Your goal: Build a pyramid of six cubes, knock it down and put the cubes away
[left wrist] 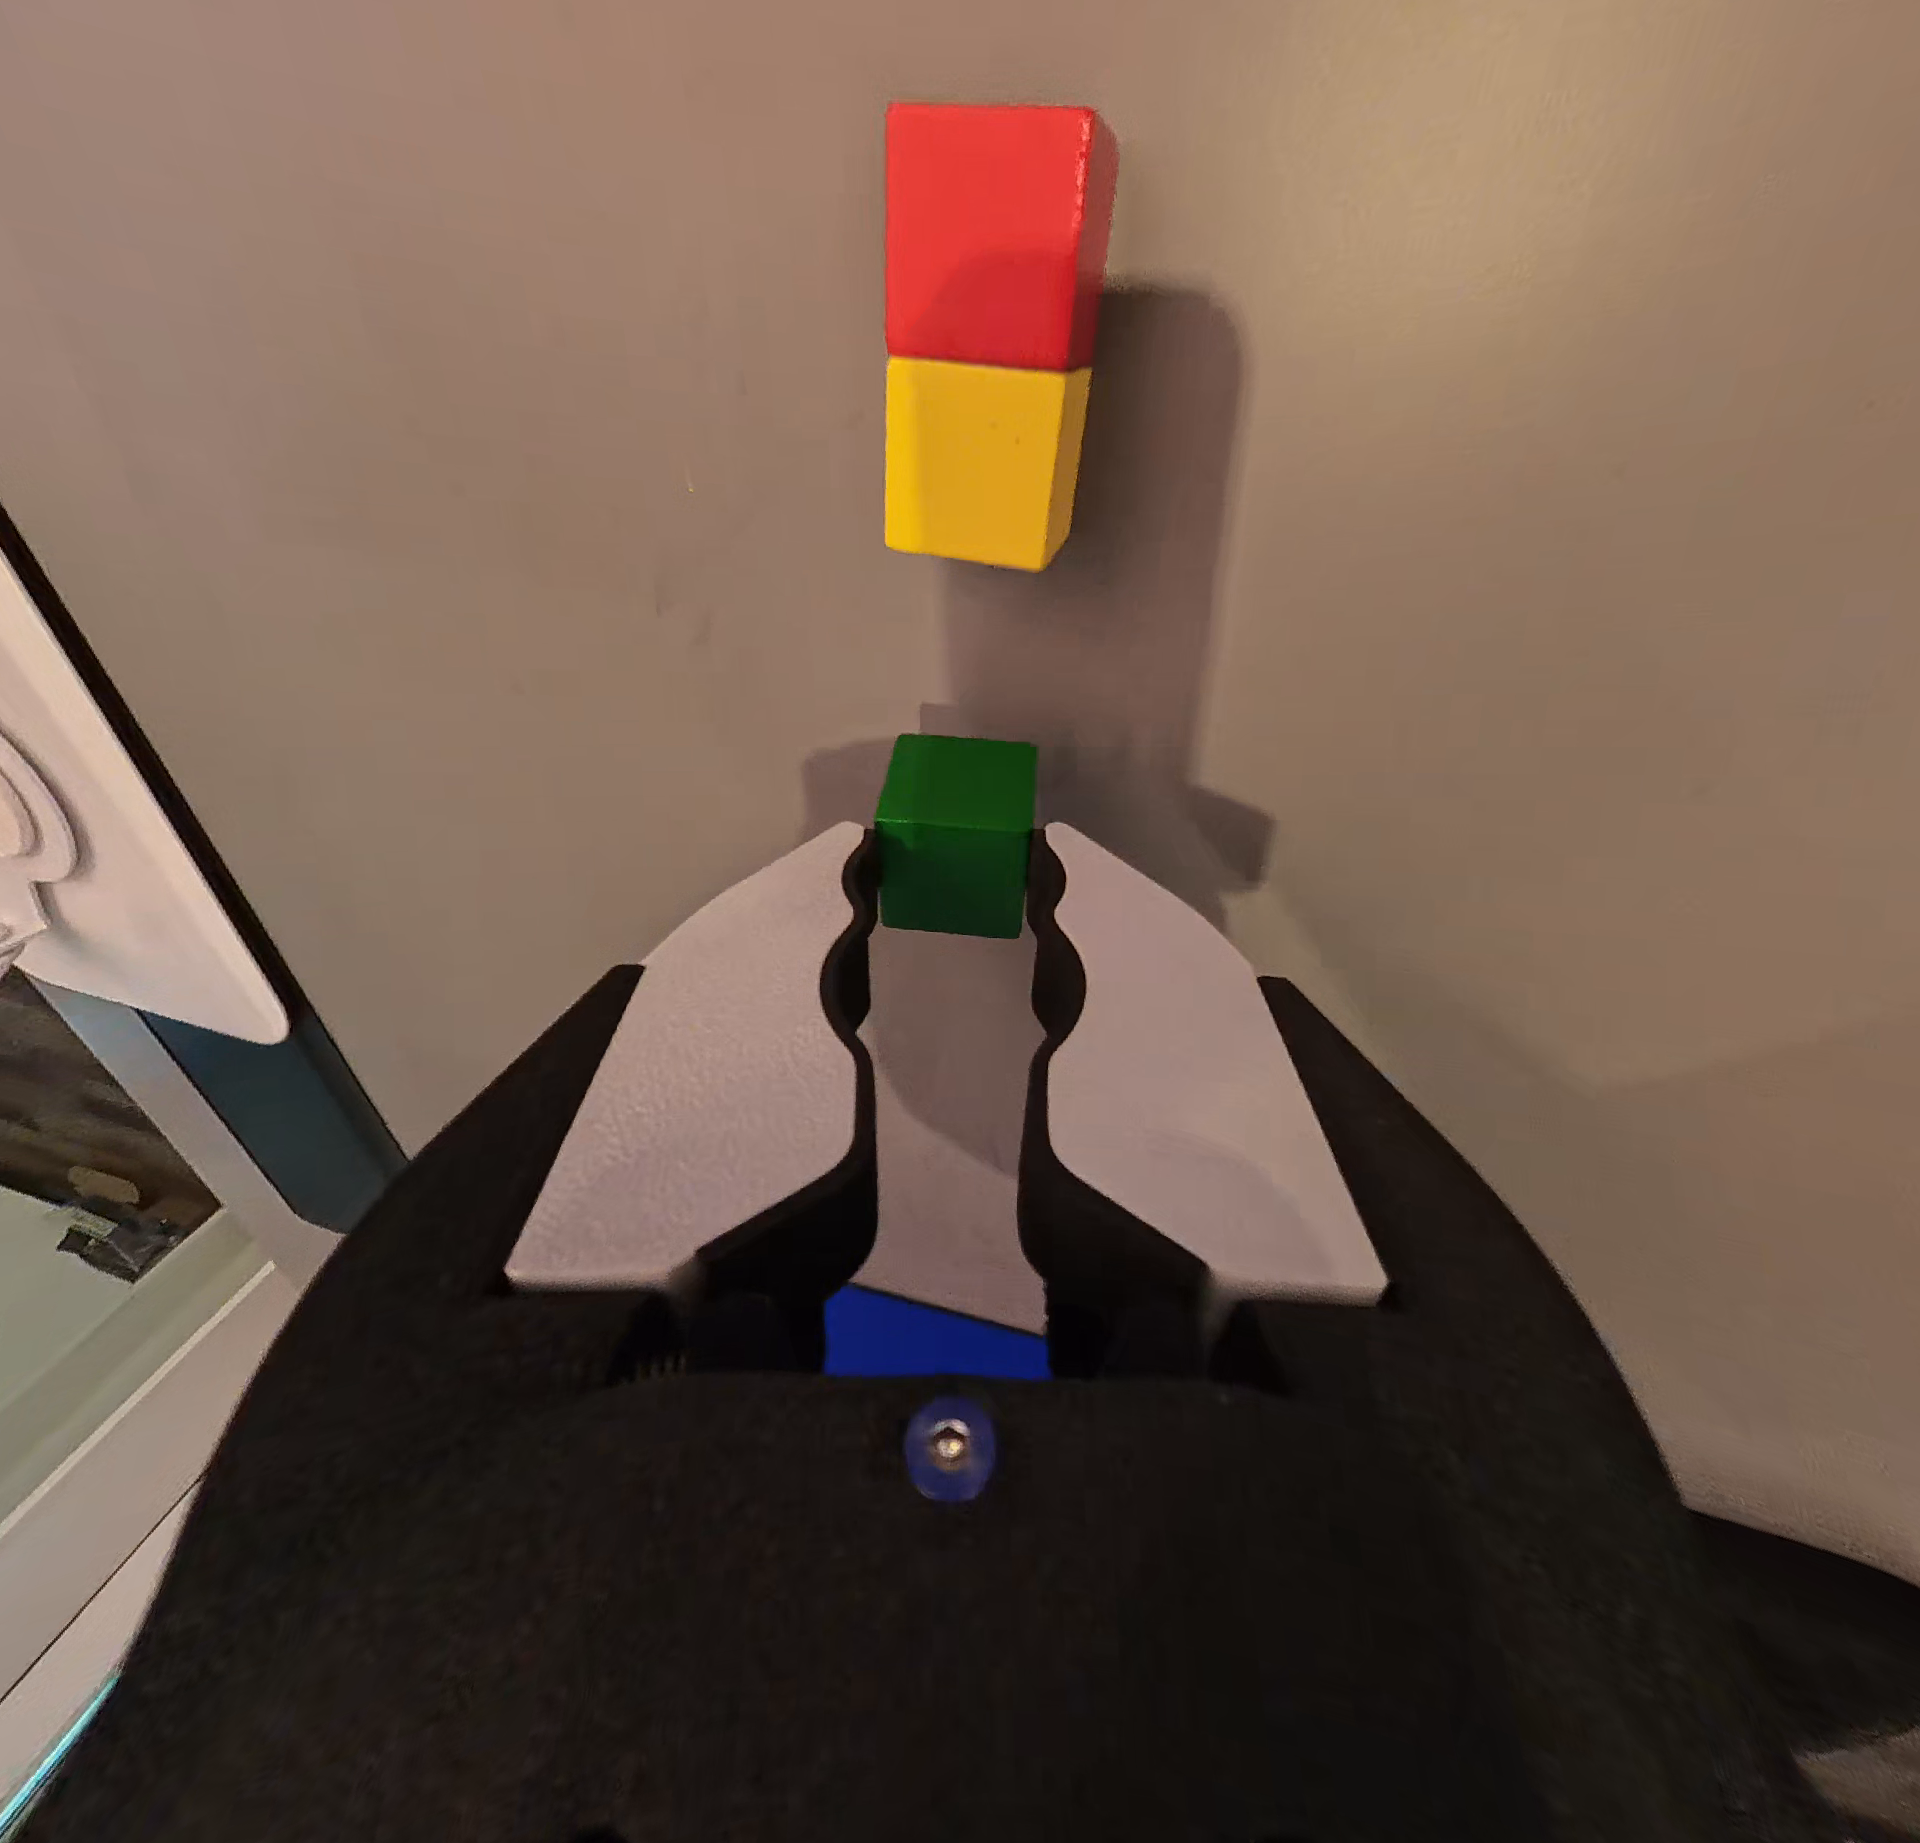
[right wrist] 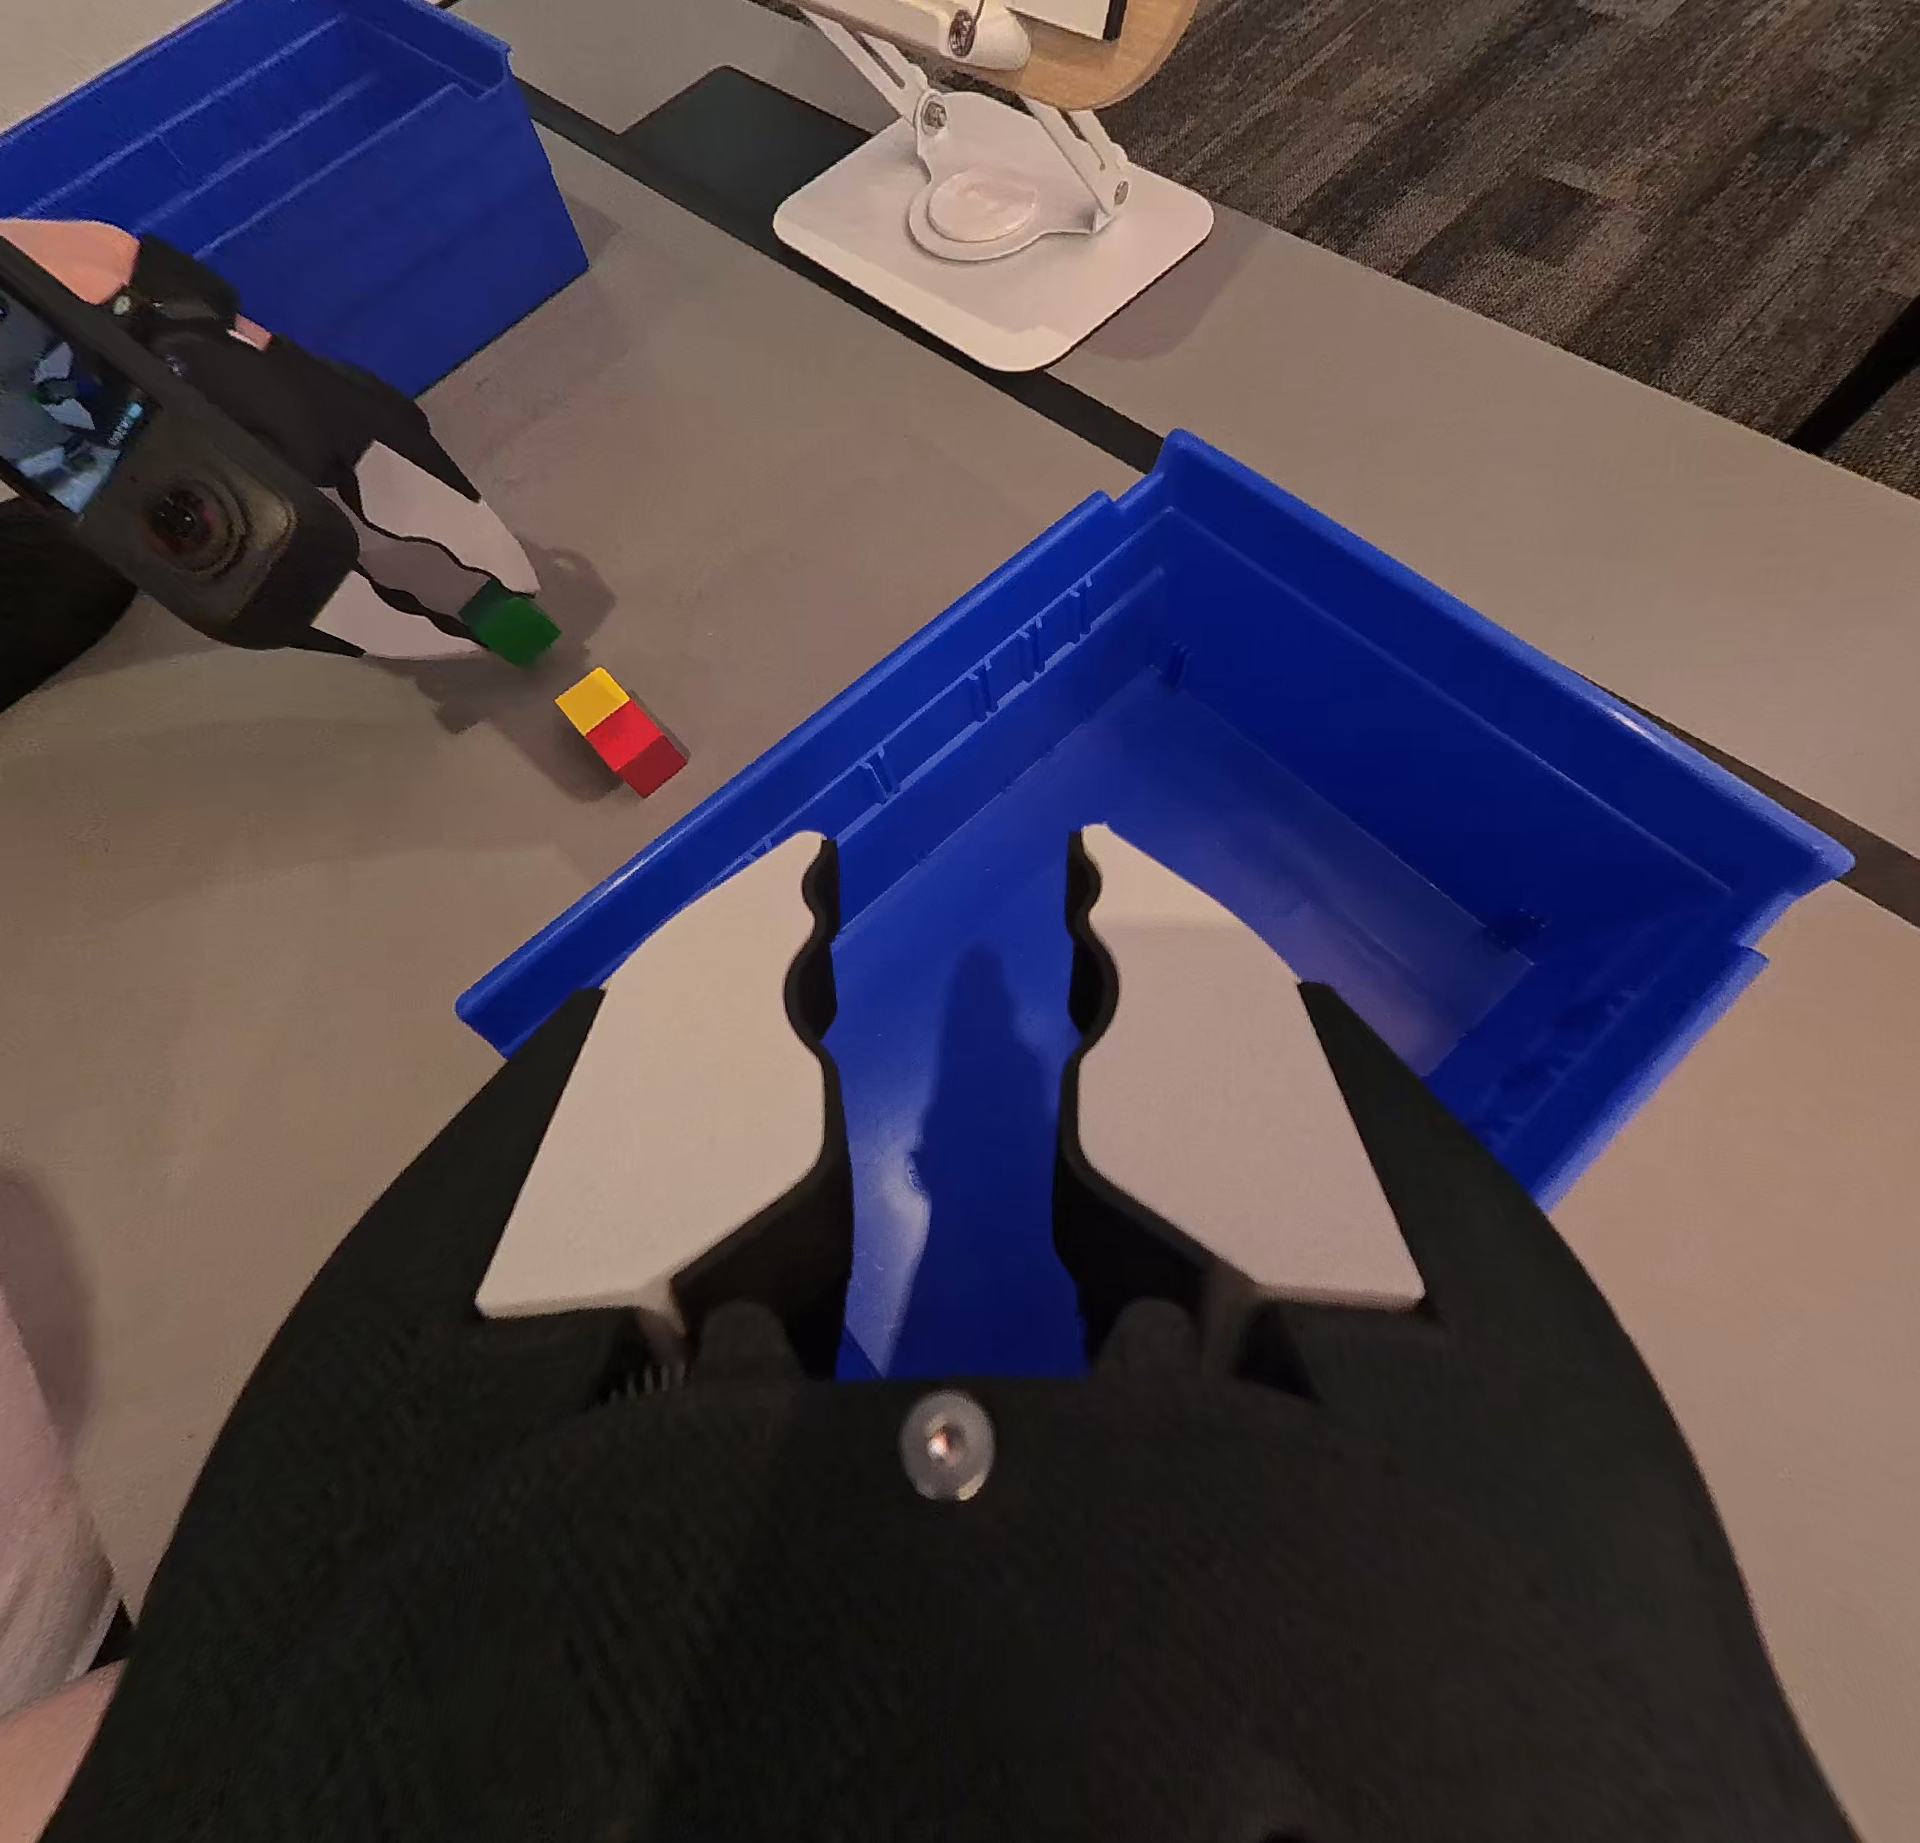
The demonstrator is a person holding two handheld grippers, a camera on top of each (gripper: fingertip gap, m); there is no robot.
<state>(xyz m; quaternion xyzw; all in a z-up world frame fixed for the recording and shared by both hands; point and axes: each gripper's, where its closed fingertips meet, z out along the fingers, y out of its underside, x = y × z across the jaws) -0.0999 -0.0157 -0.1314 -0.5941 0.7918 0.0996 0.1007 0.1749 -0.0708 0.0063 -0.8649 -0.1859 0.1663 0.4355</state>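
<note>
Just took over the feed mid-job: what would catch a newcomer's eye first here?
The left gripper pinches a green cube just short of a yellow cube and red cube that sit touching in a row on the grey table. The right gripper hangs open over a blue bin.

The glossy green painted cube (left wrist: 954, 837) sits between pale grey fingers (left wrist: 727, 1045) edged in wavy black, on a black-bodied left gripper (left wrist: 952, 848). The glossy red painted cube (left wrist: 987, 235) and glossy yellow painted cube (left wrist: 977, 458) lie on the plain matte grey-beige tabletop (left wrist: 416, 339). The two open plastic bins are bright blue, the near one (right wrist: 1455, 671) and the far one (right wrist: 312, 162). The flat-footed stand (right wrist: 997, 255) is white, and the carpeted floor (right wrist: 1558, 110) is patterned in dark grey and brown blocks.
</note>
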